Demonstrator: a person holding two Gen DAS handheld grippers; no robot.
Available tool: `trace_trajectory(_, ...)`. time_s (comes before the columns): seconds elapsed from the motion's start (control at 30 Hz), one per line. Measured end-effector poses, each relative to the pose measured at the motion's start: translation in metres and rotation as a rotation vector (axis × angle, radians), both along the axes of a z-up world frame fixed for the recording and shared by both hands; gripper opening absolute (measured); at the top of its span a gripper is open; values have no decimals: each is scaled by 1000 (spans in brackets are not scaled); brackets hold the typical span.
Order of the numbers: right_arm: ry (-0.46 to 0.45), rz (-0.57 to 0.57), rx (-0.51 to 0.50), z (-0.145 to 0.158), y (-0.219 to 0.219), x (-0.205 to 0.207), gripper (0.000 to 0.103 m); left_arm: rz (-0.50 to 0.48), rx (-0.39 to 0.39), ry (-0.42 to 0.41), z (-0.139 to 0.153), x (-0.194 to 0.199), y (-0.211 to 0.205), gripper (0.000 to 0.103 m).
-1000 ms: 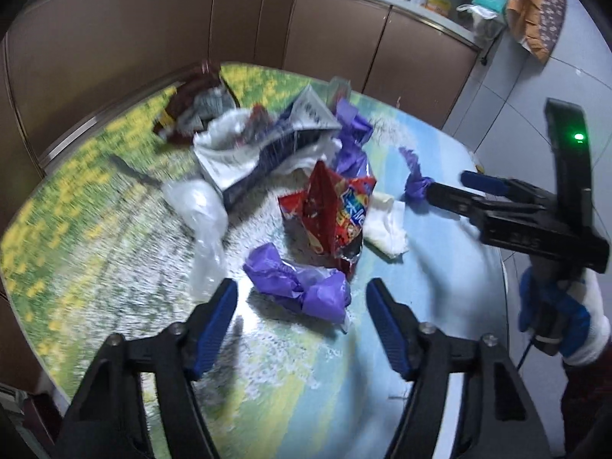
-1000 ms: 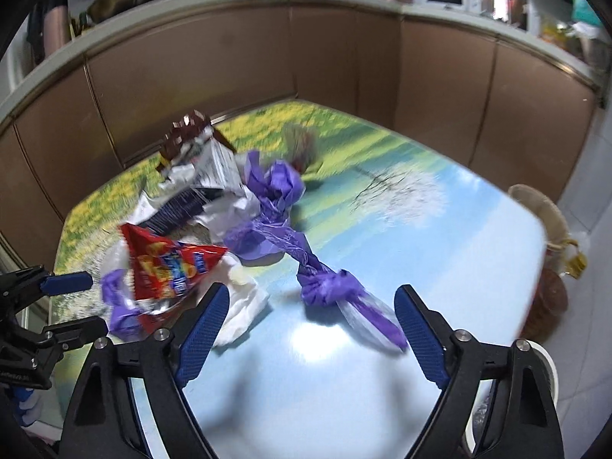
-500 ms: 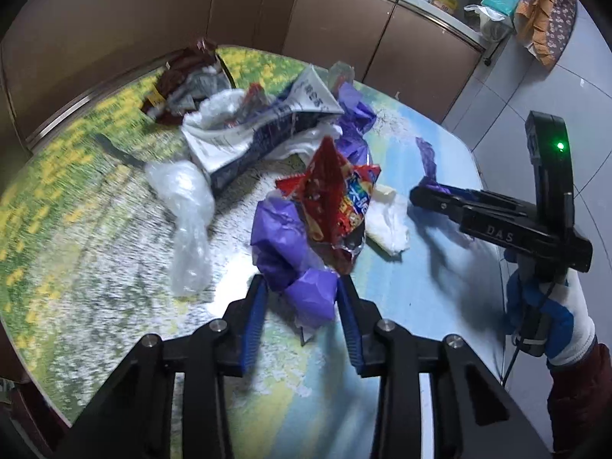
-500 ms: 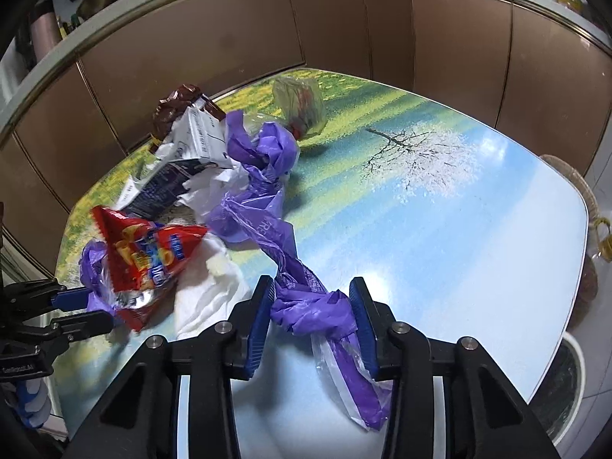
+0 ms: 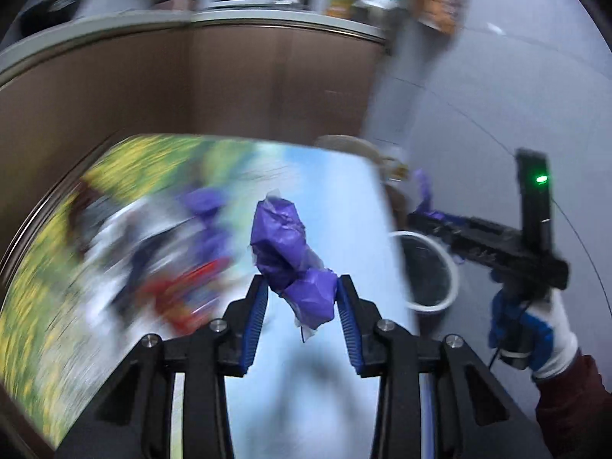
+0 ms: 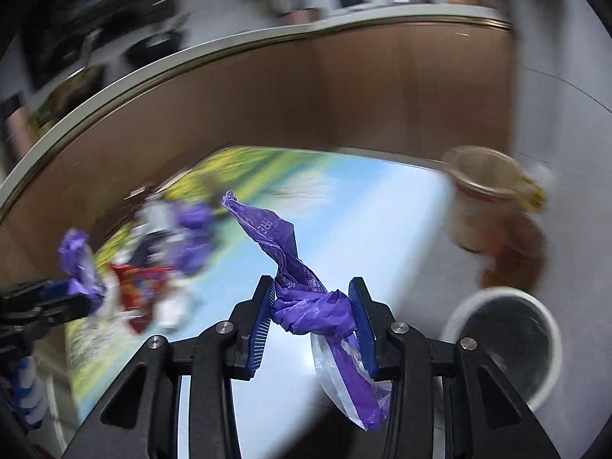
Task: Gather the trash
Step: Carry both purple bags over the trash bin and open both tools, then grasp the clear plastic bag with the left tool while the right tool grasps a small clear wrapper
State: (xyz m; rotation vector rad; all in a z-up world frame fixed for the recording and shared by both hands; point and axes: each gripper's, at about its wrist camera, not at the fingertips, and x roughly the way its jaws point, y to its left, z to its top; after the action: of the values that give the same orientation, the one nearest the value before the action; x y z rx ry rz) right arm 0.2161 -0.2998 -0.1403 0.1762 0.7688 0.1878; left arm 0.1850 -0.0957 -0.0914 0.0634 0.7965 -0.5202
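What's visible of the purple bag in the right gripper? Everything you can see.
The purple bag is thin, crinkled plastic film, twisted into a rope with faint printed text. The right gripper is shut on its bunched middle, blue fingers pressing both sides. One twisted end sticks up and left; the other, part clear film, hangs below the fingers. It is lifted off the table; a white-rimmed bin stands to the lower right.

Brown cabinet fronts [image 6: 267,114] curve across the upper half of the frame under a pale countertop [image 6: 160,65] crowded with blurred kitchenware. A table [image 5: 306,401] printed with yellow flowers and blue sky fills the lower centre, and grey tiled floor [image 5: 478,95] runs down the right
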Motion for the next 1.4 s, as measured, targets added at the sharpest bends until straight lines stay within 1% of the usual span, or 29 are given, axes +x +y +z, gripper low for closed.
trace_trajectory(0.03,10,-43,-8,-5,-16,-1,40,-34,1,0,0,6,-17,35)
trace_trajectory(0.1,38,-154,-39,-19,-56,-3,40,-132,3,4,-2,24,-70,35)
trace_trajectory(0.13,61,-214,-44,-28,-79,-4,40,-162,7,5,-3,31,-89,35)
trace_trajectory(0.17,75,-247,-46,-35,-94,-2,41,-201,11,12,-6,39,-114,35)
trace_trajectory(0.23,118,-322,-63,-53,-125,1,42,-275,18,54,-19,60,-164,35)
trace_trajectory(0.3,145,-359,-73,-66,-143,5,43,-312,25,88,-30,71,-202,36)
trace_trajectory(0.33,164,-384,-94,-74,-152,8,43,-335,20,120,-38,82,-223,38)
trace_trajectory(0.37,174,-397,-110,-80,-157,10,44,-347,13,142,-42,90,-235,38)
trace_trajectory(0.4,188,-412,-127,-87,-163,11,48,-353,7,156,-46,95,-247,38)
trace_trajectory(0.43,200,-427,-136,-92,-170,11,54,-359,-3,173,-50,100,-261,41)
trace_trajectory(0.47,211,-442,-138,-97,-175,11,56,-364,-11,188,-51,100,-266,43)
trace_trajectory(0.5,218,-456,-141,-101,-181,8,58,-364,-22,217,-55,105,-275,51)
trace_trajectory(0.53,225,-473,-144,-104,-184,6,59,-360,-33,233,-58,109,-280,53)
trace_trajectory(0.63,222,-490,-134,-107,-190,-3,61,-351,-51,241,-56,114,-283,53)
trace_trajectory(0.73,210,-487,-132,-103,-189,-7,61,-331,-57,206,-46,111,-272,53)
trace_trajectory(0.8,192,-484,-120,-96,-184,-13,61,-306,-59,172,-34,104,-253,53)
trace_trajectory(0.97,113,-425,-92,-61,-147,-23,61,-240,-83,106,-7,86,-198,53)
trace_trajectory(1.03,78,-380,-86,-43,-125,-25,61,-204,-94,79,3,76,-164,53)
trace_trajectory(1.07,66,-362,-82,-37,-117,-24,61,-193,-98,72,6,73,-153,53)
trace_trajectory(1.17,18,-287,-76,-13,-80,-26,61,-132,-112,33,15,56,-96,53)
trace_trajectory(1.2,3,-257,-71,-5,-66,-27,61,-115,-113,23,16,54,-82,53)
trace_trajectory(1.23,-11,-227,-62,4,-52,-29,61,-89,-114,9,21,48,-60,53)
trace_trajectory(1.27,-20,-203,-53,9,-42,-29,61,-72,-111,2,22,45,-48,53)
trace_trajectory(1.3,-29,-170,-45,16,-28,-30,61,-42,-107,-12,25,39,-26,53)
trace_trajectory(1.4,-43,-74,-25,29,10,-28,61,39,-95,-41,30,26,32,53)
